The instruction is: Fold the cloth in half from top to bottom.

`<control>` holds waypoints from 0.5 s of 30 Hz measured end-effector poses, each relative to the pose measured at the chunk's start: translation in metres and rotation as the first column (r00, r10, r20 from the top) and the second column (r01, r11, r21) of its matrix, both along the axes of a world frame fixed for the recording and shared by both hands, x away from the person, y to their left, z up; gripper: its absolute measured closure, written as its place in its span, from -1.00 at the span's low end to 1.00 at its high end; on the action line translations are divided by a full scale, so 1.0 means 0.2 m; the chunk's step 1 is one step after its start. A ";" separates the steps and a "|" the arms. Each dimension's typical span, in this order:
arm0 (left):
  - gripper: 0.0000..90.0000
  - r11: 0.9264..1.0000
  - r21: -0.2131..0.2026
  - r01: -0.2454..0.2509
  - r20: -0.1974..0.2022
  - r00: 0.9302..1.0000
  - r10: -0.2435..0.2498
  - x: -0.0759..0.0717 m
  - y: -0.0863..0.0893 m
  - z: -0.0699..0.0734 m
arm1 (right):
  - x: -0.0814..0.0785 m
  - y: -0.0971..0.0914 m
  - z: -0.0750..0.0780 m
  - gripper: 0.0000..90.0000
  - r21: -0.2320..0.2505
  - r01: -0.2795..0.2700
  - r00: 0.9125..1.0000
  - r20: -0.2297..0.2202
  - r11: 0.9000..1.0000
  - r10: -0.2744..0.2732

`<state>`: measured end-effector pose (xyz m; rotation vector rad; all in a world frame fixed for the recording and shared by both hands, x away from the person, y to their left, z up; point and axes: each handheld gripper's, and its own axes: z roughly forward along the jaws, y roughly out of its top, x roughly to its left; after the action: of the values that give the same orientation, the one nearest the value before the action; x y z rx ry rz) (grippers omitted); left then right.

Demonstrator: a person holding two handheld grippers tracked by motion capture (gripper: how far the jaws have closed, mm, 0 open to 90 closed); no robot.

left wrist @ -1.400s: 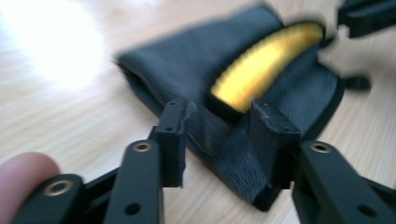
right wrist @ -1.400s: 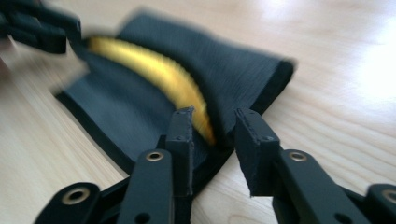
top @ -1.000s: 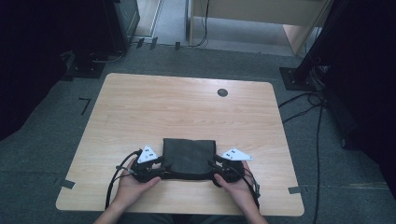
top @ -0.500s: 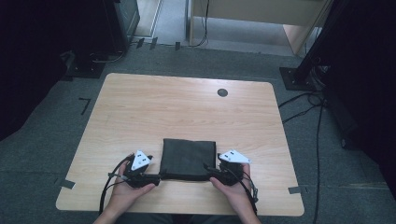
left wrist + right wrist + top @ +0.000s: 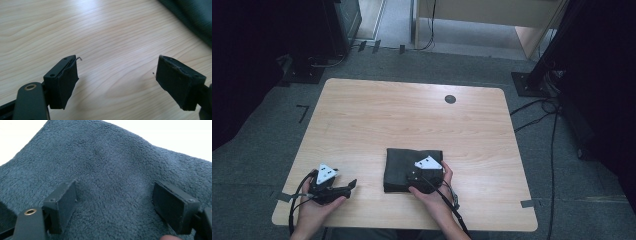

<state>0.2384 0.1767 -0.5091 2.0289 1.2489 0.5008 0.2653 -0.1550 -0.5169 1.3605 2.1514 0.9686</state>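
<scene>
Two grippers were in frame, both with jaws spread wide and nothing between them.

Left gripper (image 5: 117, 82) sat low over bare wood near the table's (image 5: 412, 120) front-left corner. Its pads (image 5: 65, 82) had only woodgrain in the gap. In the left gripper view, the edge of the dark towel (image 5: 197, 17) was ahead and off to the right, well apart from the jaws. From the high view, left gripper (image 5: 351, 185) pointed toward the towel, held in the left hand (image 5: 314, 207), cable looping off the near edge.

Right gripper (image 5: 113, 205) was over the folded towel (image 5: 107, 162), jaws apart with fleece filling the space between and beyond them. Contact with the pile couldn't be confirmed. From the high view, right gripper (image 5: 419, 176) sat on the towel's (image 5: 399, 167) near-right part, right hand (image 5: 432, 192) behind it.

Farther out, past the towel, a small dark round grommet (image 5: 450, 99) was set near the table's far edge. Grey carpet (image 5: 562, 175) surrounded the table.
</scene>
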 end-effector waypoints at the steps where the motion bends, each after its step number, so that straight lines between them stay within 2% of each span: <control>1: -0.59 1.000 -0.004 -0.012 -0.002 1.000 0.012 0.00 0.02 0.00 | 0.02 0.00 0.00 -0.57 -0.007 -0.003 1.000 0.001 1.000 0.003; 4: -0.59 0.998 0.030 -0.048 0.018 0.999 0.047 -0.01 0.07 0.01 | 0.11 0.01 0.00 -0.56 -0.017 -0.008 1.000 0.008 1.000 0.008; 8: -0.59 0.997 0.003 -0.077 0.000 0.997 0.077 -0.02 0.13 0.00 | 0.26 0.05 0.01 -0.56 -0.015 0.033 0.999 -0.001 0.999 -0.033; 10: -0.59 0.996 -0.011 -0.084 -0.003 0.996 0.084 -0.02 0.15 0.00 | 0.33 0.07 0.01 -0.56 -0.021 0.036 0.999 0.006 0.999 -0.036; 12: -0.59 0.996 -0.008 -0.085 -0.007 0.996 0.085 -0.02 0.14 0.00 | 0.41 0.08 0.01 -0.56 -0.014 0.046 0.999 0.004 0.999 -0.046; 14: -0.59 0.997 0.012 -0.077 -0.011 0.997 0.078 -0.02 0.13 -0.01 | 0.48 0.09 0.01 -0.57 -0.018 0.049 0.999 0.005 0.999 -0.049; 15: -0.59 0.997 0.016 -0.075 -0.013 0.997 0.075 -0.02 0.13 -0.01 | 0.55 0.09 0.01 -0.57 -0.013 0.058 0.998 0.006 0.998 -0.058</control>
<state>0.2349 0.2021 -0.5117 2.0070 1.3372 0.5347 0.3751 -0.1376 -0.5158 1.4037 2.0985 0.9331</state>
